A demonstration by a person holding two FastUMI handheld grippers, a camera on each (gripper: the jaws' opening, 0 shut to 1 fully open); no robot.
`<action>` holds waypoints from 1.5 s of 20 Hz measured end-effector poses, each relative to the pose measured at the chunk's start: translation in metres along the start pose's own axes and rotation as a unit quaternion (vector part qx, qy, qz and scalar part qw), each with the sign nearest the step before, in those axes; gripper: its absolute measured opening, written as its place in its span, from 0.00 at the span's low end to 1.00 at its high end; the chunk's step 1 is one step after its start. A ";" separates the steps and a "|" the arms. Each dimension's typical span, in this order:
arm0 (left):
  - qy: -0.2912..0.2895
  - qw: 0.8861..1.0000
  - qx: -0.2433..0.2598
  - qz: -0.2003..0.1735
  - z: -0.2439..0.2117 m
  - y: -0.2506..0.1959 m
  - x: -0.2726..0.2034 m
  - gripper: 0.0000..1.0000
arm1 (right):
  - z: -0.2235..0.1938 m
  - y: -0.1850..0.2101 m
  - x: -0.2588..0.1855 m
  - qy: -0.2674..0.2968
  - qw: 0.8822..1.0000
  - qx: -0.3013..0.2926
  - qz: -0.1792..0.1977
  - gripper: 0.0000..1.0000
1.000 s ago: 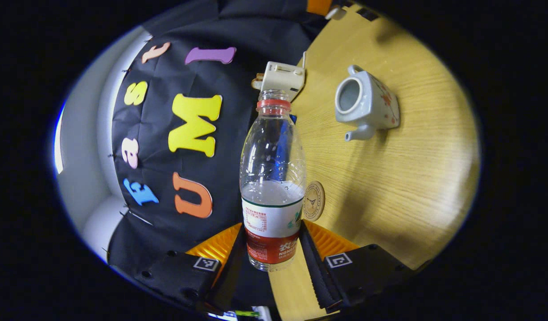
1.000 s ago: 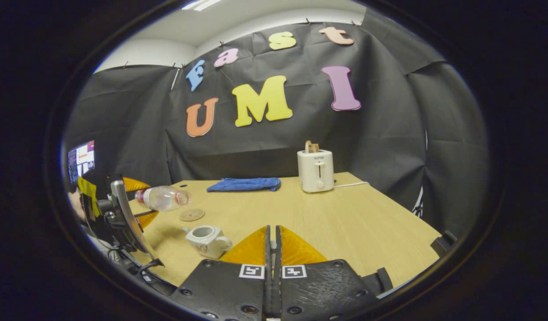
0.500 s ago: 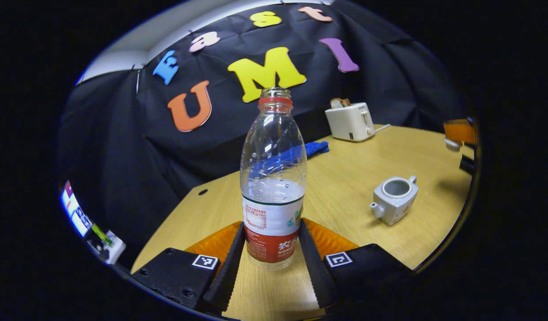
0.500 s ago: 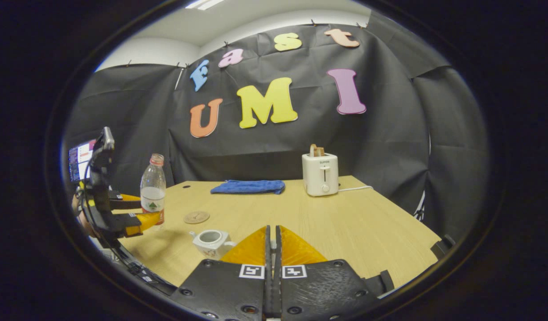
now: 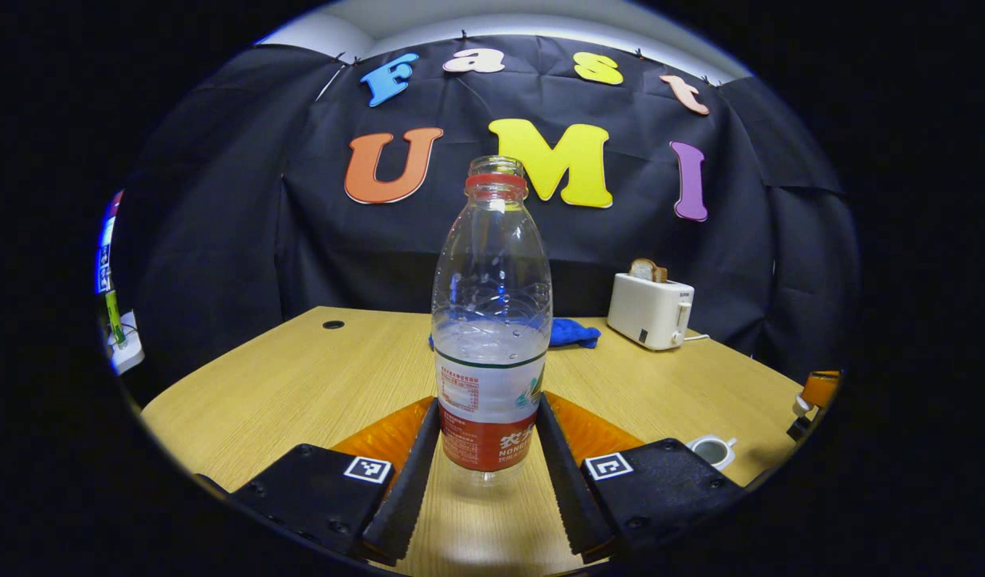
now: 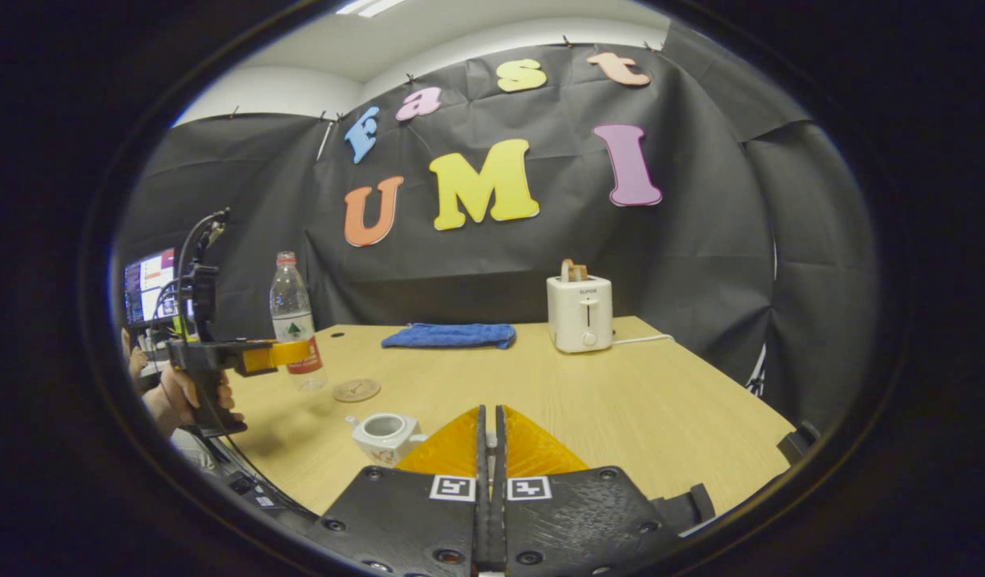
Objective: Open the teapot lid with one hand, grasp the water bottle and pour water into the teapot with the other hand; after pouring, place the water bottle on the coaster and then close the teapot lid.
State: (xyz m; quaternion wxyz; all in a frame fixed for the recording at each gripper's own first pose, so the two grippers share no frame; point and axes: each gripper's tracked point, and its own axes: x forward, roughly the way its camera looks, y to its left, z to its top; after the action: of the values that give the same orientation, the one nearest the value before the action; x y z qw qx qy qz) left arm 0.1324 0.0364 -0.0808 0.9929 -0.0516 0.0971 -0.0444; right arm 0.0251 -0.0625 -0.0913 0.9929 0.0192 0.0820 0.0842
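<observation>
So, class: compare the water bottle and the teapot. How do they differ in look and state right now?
The water bottle is tall, clear plastic; the teapot is squat, opaque and pale. The water bottle is held upright off the table by the left gripper; the teapot rests on it, untouched. Both stand open-topped.

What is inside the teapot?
The teapot has no lid on. Its pale inner wall shows at the rim, but the view is too low to see the bottom or any water.
</observation>
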 end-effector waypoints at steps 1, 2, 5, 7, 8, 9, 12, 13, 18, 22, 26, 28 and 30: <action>-0.003 1.000 -0.008 -0.004 0.002 0.001 0.009 0.73 | -0.001 -0.001 -0.001 0.001 1.000 0.002 -0.001 0.00; -0.006 1.000 -0.013 -0.007 0.003 0.002 0.018 0.73 | -0.001 -0.003 -0.001 0.002 1.000 0.003 -0.002 0.00; -0.008 1.000 -0.025 -0.003 0.000 0.008 0.043 0.72 | -0.001 -0.010 -0.004 0.000 1.000 0.001 -0.009 0.00; 0.002 1.000 -0.025 0.006 -0.008 0.010 0.056 0.73 | -0.002 -0.015 -0.003 0.002 1.000 0.004 -0.013 0.00; 0.010 1.000 -0.023 0.010 -0.012 0.012 0.062 0.73 | -0.003 -0.016 -0.003 0.003 1.000 0.006 -0.013 0.00; 0.015 1.000 -0.023 0.009 -0.016 0.011 0.066 0.73 | -0.005 -0.016 -0.003 0.005 1.000 0.007 -0.014 0.00; 0.020 1.000 -0.005 0.007 -0.023 0.007 0.070 0.74 | -0.008 -0.017 -0.001 0.009 1.000 0.007 -0.015 0.00; 0.017 1.000 0.004 0.005 -0.024 0.004 0.071 0.73 | -0.010 -0.017 -0.001 0.010 1.000 0.007 -0.014 0.00; 0.010 1.000 0.026 -0.006 -0.028 -0.004 0.071 0.76 | -0.013 -0.012 0.001 0.014 1.000 0.004 -0.010 0.00; 0.015 1.000 0.025 -0.008 -0.031 -0.007 0.073 0.79 | -0.012 -0.012 0.000 0.014 1.000 0.004 -0.011 0.00; 0.018 1.000 0.022 -0.012 -0.032 -0.007 0.071 0.85 | -0.013 -0.008 0.001 0.015 1.000 0.001 -0.008 0.00; 0.022 1.000 0.021 -0.003 -0.033 -0.004 0.070 0.94 | -0.013 -0.006 0.001 0.015 1.000 -0.001 -0.006 0.00; 0.028 0.999 0.015 0.004 -0.035 0.000 0.065 0.97 | -0.011 -0.004 0.003 0.014 1.000 -0.003 -0.005 0.00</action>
State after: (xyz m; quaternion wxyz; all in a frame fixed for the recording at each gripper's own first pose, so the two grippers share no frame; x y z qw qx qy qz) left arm 0.1887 0.0270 -0.1277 0.9906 -0.0350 0.1249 -0.0430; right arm 0.0267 -0.0658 -0.1030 0.9921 0.0145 0.0956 0.0796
